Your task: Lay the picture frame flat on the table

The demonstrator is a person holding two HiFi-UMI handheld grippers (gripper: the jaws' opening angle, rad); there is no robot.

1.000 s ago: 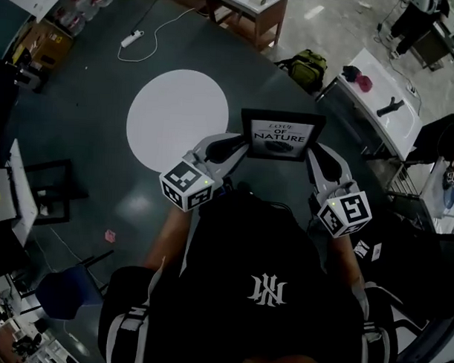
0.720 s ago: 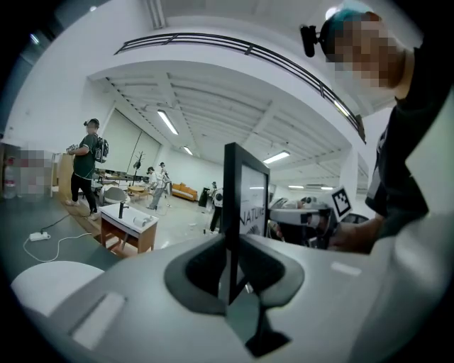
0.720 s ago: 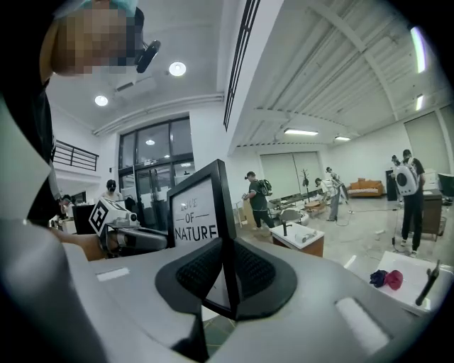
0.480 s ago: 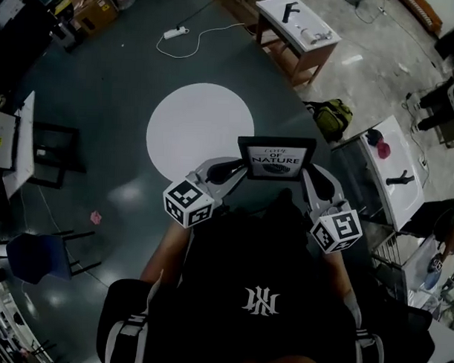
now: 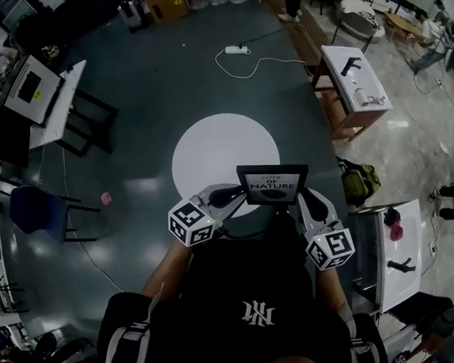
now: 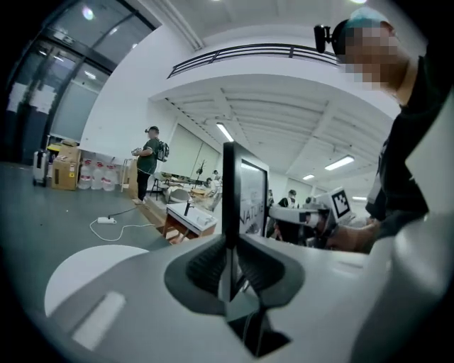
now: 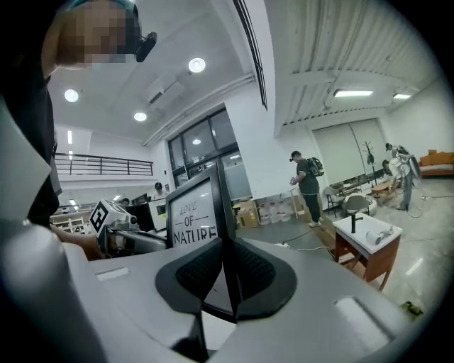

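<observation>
A black picture frame (image 5: pixel 271 184) with a white print reading "LOVE OF NATURE" is held upright in the air in front of the person, above the dark floor. My left gripper (image 5: pixel 237 197) is shut on its left edge and my right gripper (image 5: pixel 301 196) is shut on its right edge. In the left gripper view the picture frame (image 6: pixel 241 195) stands edge-on between the closed left gripper (image 6: pixel 228 259) pads. In the right gripper view the print of the picture frame (image 7: pixel 195 213) faces the camera, with the right gripper (image 7: pixel 227 273) clamped on its side.
A white circle (image 5: pixel 226 156) is painted on the floor just beyond the frame. A wooden table with a white top (image 5: pixel 355 77) stands at the far right, and a green bag (image 5: pixel 358 182) lies nearer. A white table (image 5: pixel 399 254) is close on the right. A blue chair (image 5: pixel 33 211) stands at left.
The person has moved and turned, so the floor circle and wooden table have shifted in the head view. Both grippers keep the same hold on the upright frame.
</observation>
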